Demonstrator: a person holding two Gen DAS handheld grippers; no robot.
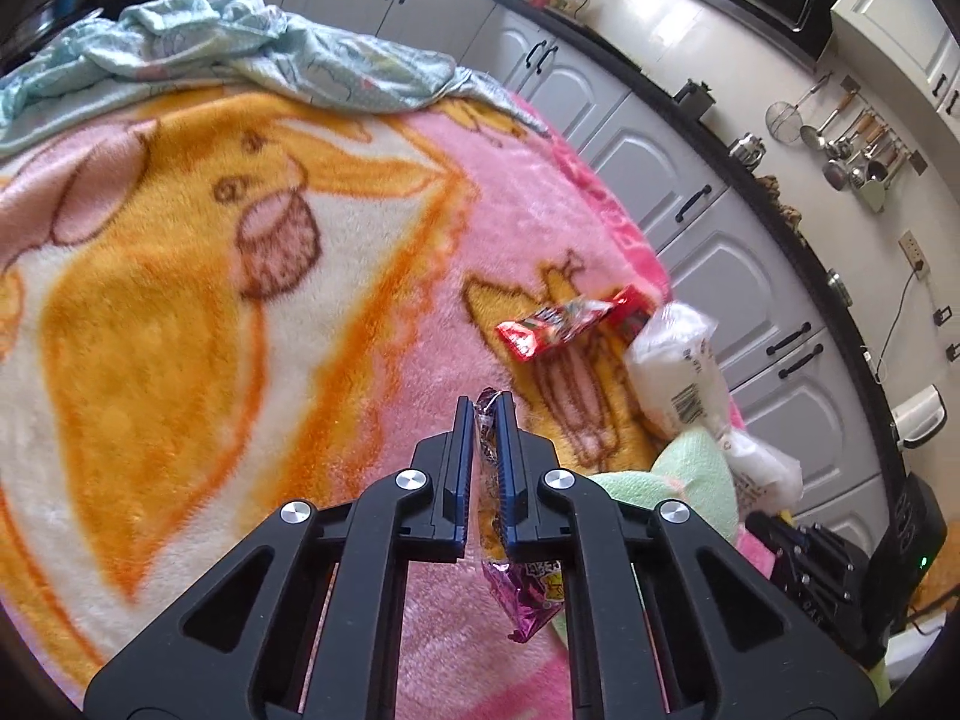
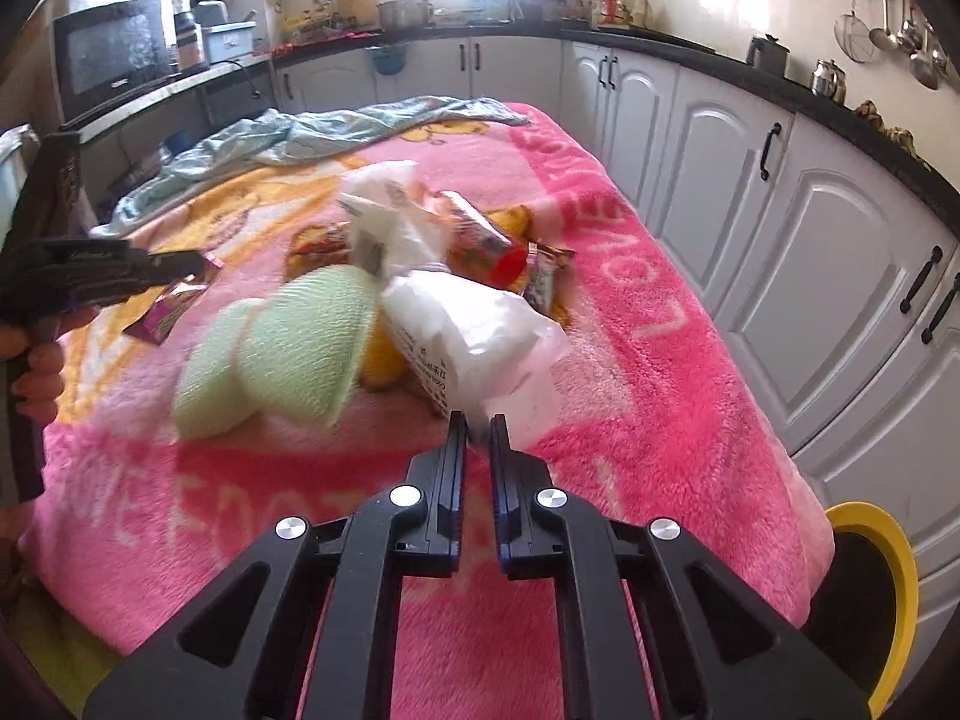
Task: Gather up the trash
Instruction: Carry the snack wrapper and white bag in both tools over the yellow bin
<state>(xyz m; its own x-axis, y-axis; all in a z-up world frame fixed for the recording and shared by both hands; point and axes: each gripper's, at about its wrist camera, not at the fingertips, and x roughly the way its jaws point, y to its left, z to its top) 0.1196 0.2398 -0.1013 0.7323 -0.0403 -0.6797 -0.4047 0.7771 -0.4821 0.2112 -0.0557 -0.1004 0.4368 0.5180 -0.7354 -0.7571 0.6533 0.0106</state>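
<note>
Here, my left tongs (image 1: 487, 405) pinch a purple wrapper (image 1: 528, 600) above the pink blanket (image 1: 180, 276).

The wrapper hangs clamped between both pads, its crumpled end dangling toward 6 o'clock. At 2 o'clock from those tongs lie a red wrapper (image 1: 570, 321) and a white plastic bag (image 1: 678, 360). My right tongs (image 2: 477, 420) show a narrow gap between the fingers, gripping nothing, with that bag (image 2: 474, 324) just ahead at 12 o'clock, beside a green cloth (image 2: 282, 348).
</note>
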